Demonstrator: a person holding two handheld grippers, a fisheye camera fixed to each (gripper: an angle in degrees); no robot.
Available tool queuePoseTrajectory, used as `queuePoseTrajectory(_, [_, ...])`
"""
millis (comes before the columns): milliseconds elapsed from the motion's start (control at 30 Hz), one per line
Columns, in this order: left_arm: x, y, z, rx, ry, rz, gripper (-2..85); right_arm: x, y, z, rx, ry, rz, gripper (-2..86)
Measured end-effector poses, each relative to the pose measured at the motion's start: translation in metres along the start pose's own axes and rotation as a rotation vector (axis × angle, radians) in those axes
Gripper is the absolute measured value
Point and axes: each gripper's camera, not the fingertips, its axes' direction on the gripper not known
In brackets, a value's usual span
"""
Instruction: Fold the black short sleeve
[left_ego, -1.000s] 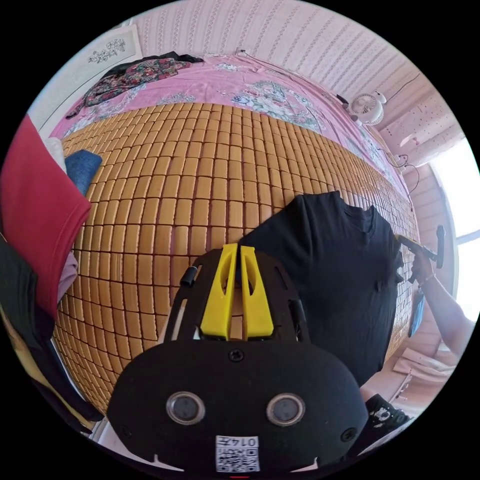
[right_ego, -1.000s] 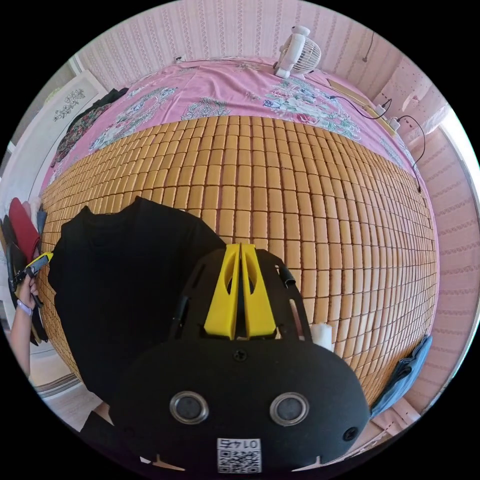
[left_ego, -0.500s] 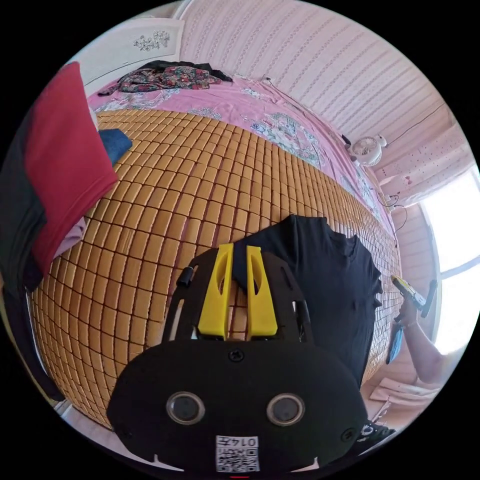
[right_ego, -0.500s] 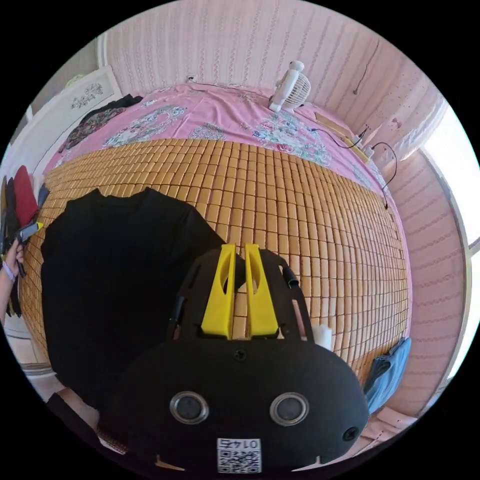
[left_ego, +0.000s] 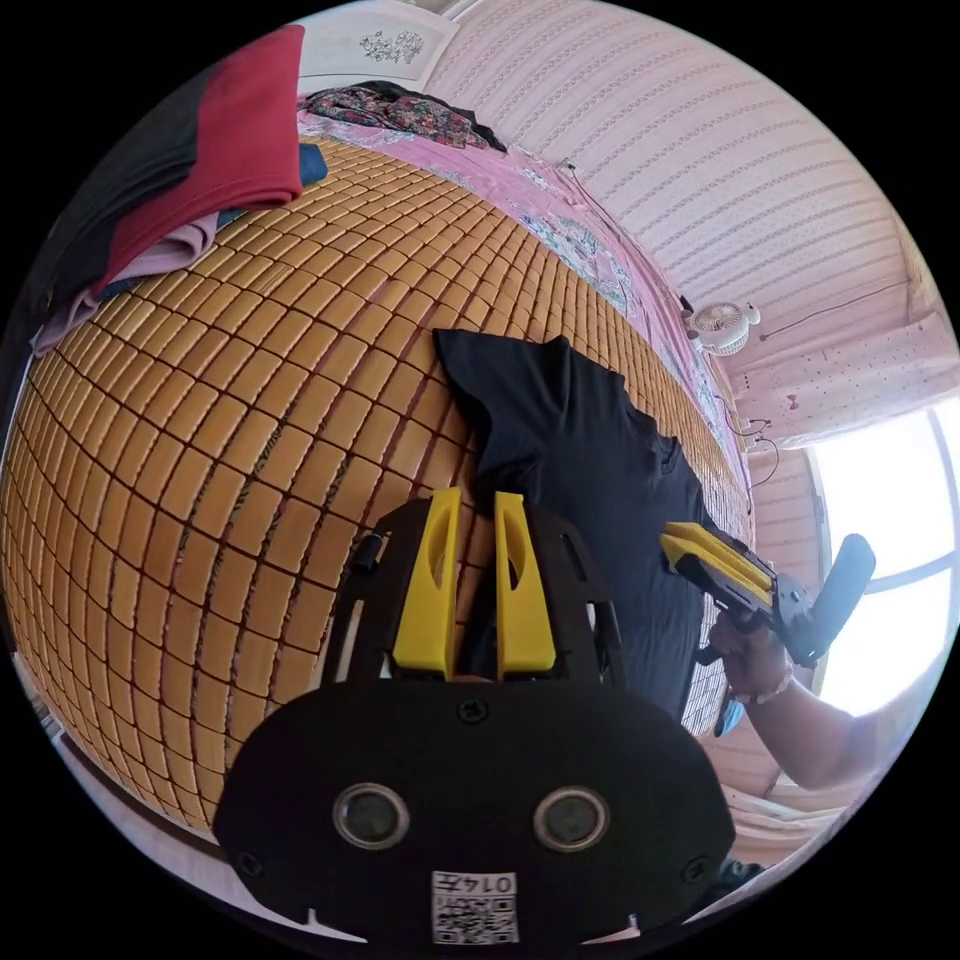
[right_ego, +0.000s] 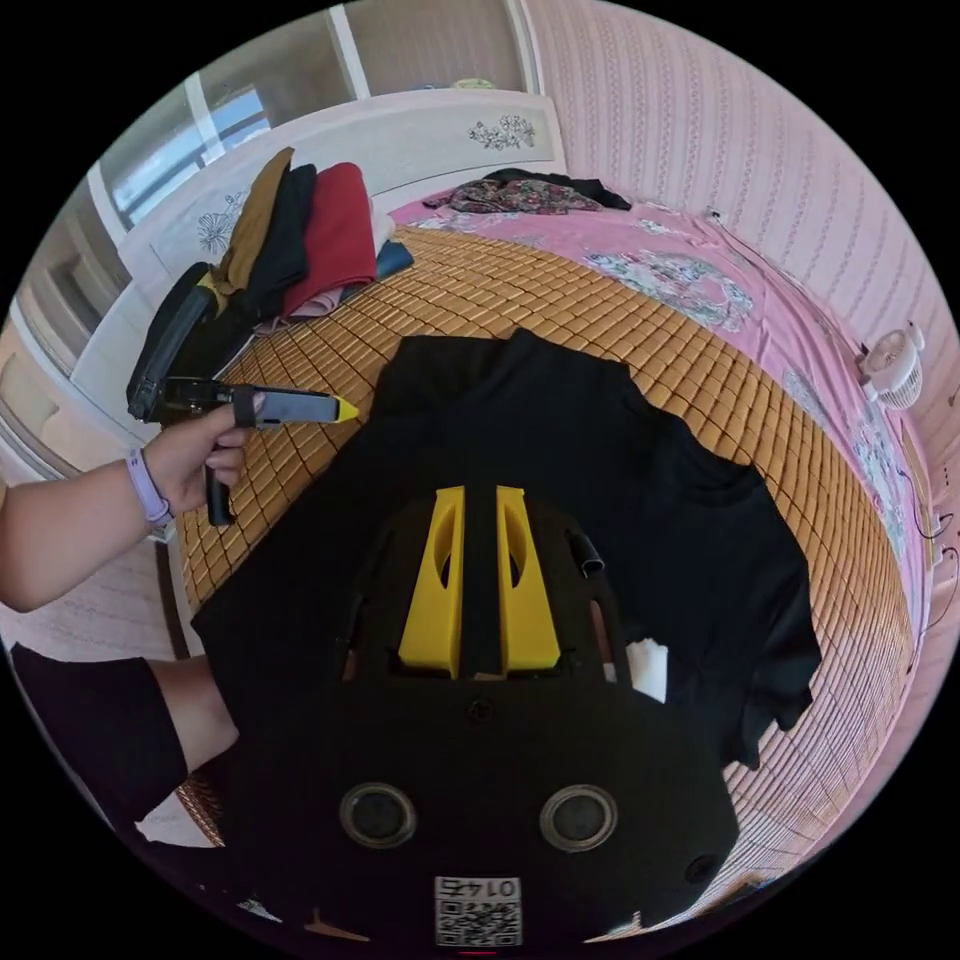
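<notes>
The black short-sleeve shirt (right_ego: 560, 440) lies spread flat on the bamboo mat (right_ego: 780, 400), collar toward the pink sheet. My right gripper (right_ego: 480, 492) hovers over its lower body with the yellow jaws parted and nothing pinched. In the left gripper view the shirt (left_ego: 580, 450) stretches away from my left gripper (left_ego: 476, 495), which is open over the mat (left_ego: 230, 400) beside the shirt's hem. A hand holds the left gripper (right_ego: 290, 407) off the shirt's left side, and the right gripper (left_ego: 715, 565) hangs over the shirt's far side.
A stack of clothes with a red piece (right_ego: 335, 235) and dark ones rests at the mat's end by the white board (right_ego: 440, 135). A floral garment (right_ego: 520, 195) lies on the pink sheet (right_ego: 680, 270). A small fan (right_ego: 893, 365) stands at the wall. The person's leg (right_ego: 150, 720) is at the bed edge.
Both grippers went from shut on the shirt's sides to open, and the shirt now lies loose on the mat. Both views swung round as the hands drew back.
</notes>
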Motion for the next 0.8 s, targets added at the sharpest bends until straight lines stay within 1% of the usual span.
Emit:
queuePoseTrajectory(67, [0.001,-0.001,0.006,0.014,0.01,0.005,6.3,-0.012,-0.025,0.012,0.019,-0.039,-0.049,5.8])
queuePoseTrajectory(133, [0.003,-0.002,0.012,0.016,-0.006,0.015,6.3,-0.025,-0.058,0.033,-0.005,-0.044,-0.11,6.5])
queuePoseTrajectory(200, [0.004,-0.003,0.019,0.018,0.015,0.021,5.9,-0.032,-0.08,0.046,-0.032,-0.058,-0.119,7.0])
queuePoseTrajectory(267, [0.008,-0.004,0.029,-0.001,-0.009,0.055,3.2,-0.038,-0.099,0.058,-0.046,-0.075,-0.121,7.3])
queuePoseTrajectory(367, [0.007,-0.001,0.035,0.016,-0.013,0.081,0.0,-0.048,-0.124,0.079,-0.071,-0.033,-0.151,7.4])
queuePoseTrajectory(500, [0.006,-0.002,0.041,0.001,0.016,0.07,-0.8,-0.053,-0.139,0.116,-0.181,0.033,-0.156,6.2])
queuePoseTrajectory(533, [0.007,-0.003,0.043,-0.006,0.012,0.074,-0.9,-0.051,-0.136,0.112,-0.134,0.038,-0.161,4.8])
queuePoseTrajectory(700, [0.014,-0.002,0.05,-0.011,0.003,0.104,-1.0,-0.027,-0.126,0.105,-0.119,-0.015,-0.105,0.5])
queuePoseTrajectory(767, [0.016,-0.001,0.044,0.038,0.008,0.107,-0.9,-0.01,-0.12,0.087,-0.051,-0.031,-0.052,0.2])
queuePoseTrajectory(800, [0.018,-0.001,0.04,0.065,0.017,0.113,-0.9,0.004,-0.113,0.065,0.029,-0.062,-0.023,0.1])
